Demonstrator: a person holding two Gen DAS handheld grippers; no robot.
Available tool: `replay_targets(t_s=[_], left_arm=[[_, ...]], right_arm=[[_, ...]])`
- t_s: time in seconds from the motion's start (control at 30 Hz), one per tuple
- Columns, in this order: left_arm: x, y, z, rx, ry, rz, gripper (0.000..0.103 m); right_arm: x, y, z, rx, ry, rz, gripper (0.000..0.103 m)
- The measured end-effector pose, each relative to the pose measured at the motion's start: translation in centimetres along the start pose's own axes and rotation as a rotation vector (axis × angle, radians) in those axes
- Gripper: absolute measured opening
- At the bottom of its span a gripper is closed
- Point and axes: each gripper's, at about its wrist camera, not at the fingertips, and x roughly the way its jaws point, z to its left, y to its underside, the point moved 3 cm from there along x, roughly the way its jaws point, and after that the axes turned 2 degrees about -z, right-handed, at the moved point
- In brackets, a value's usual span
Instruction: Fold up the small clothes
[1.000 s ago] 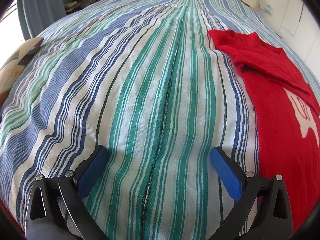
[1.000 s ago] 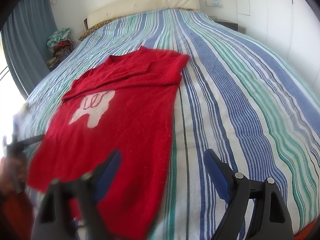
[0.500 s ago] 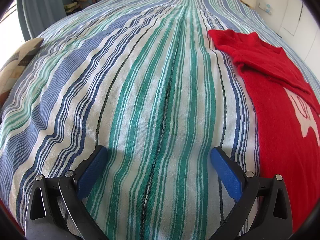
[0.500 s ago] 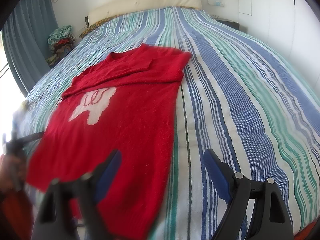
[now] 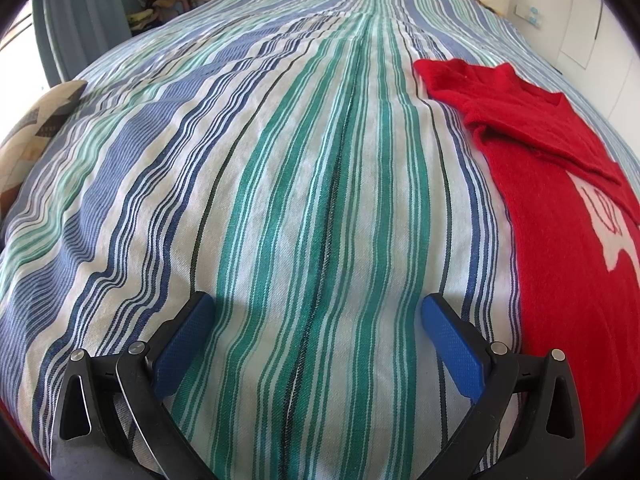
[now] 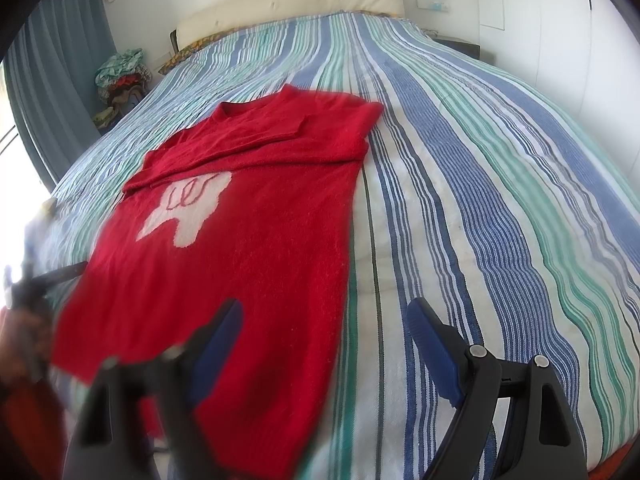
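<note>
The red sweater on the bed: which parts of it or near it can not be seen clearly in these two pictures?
- Red sweater: in the left wrist view the frame's right edge cuts it off.
- Its near hem: in the right wrist view, blurred and partly behind the open right gripper.
- White motif: the red lettering is too small to read.
- Left gripper, open: in the right wrist view it is only a blur at the left edge.
</note>
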Motion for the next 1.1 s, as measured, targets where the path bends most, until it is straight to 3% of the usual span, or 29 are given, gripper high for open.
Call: replay_targets(t_s=[1.1], left_arm=[[0.0, 0.0, -0.2, 0.009, -0.005, -0.007, 0.103]], right_arm=[[-1.0, -0.3, -0.3, 0.012, 0.018, -0.034, 0.083]])
